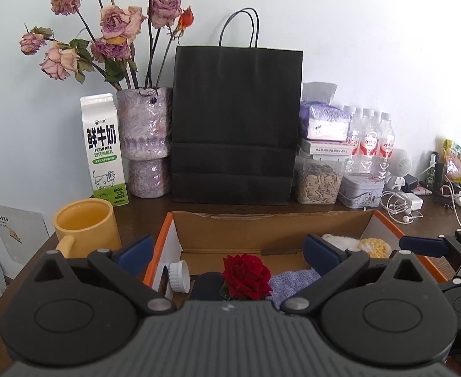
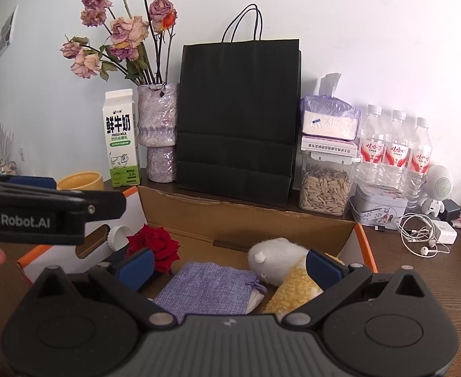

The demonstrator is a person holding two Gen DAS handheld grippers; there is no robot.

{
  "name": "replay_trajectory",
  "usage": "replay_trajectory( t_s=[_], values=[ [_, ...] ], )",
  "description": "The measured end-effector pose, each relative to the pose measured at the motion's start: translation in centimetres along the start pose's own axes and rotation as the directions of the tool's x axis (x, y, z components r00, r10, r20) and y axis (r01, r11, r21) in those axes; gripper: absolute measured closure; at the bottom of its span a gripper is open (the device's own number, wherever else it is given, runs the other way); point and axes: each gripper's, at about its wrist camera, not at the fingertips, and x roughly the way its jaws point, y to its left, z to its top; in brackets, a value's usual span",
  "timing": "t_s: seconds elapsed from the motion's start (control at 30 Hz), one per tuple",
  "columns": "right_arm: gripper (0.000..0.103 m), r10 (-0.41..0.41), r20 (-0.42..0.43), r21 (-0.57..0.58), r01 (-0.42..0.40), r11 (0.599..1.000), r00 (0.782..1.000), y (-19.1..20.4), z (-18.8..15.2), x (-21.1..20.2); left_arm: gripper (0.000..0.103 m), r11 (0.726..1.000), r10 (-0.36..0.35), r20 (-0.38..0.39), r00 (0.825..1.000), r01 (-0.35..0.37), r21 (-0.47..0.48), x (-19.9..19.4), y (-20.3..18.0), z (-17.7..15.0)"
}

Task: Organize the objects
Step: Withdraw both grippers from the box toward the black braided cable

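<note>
An open cardboard box (image 1: 261,229) (image 2: 246,226) with orange edges lies on the brown table. Inside it are a red rose (image 1: 246,276) (image 2: 155,245), a lilac cloth pouch (image 1: 290,282) (image 2: 208,286), a white and yellow plush toy (image 1: 356,245) (image 2: 280,264) and a white-capped bottle (image 1: 178,275) (image 2: 117,235). My left gripper (image 1: 228,253) hangs open above the box's near left part, over the rose. My right gripper (image 2: 228,265) is open too, above the pouch and the plush toy. Neither holds anything. The left gripper's body (image 2: 41,213) shows in the right wrist view, with a person's fingers below it.
Behind the box stand a black paper bag (image 1: 235,125), a milk carton (image 1: 103,147), a vase of dried roses (image 1: 144,138), a yellow mug (image 1: 84,226), a seed jar (image 1: 318,182), a tin (image 1: 360,190), water bottles (image 1: 368,141), tissues and tangled cables (image 1: 403,204).
</note>
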Motion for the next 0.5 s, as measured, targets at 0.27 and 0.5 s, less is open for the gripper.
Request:
replay_trajectory(
  t_s=[0.27, 0.5],
  values=[
    [0.0, 0.02, 0.041, -0.002, -0.02, 1.0, 0.999, 0.5, 0.2, -2.1, 0.0, 1.0, 0.007, 0.03, 1.0, -0.007, -0.008, -2.6, 0.2, -0.1],
    [0.0, 0.018, 0.072, 0.017, -0.019, 1.0, 0.997, 0.6, -0.4, -5.2, 0.0, 1.0, -0.001, 0.046, 0.999, 0.002, -0.009, -5.9, 0.1, -0.9]
  ],
)
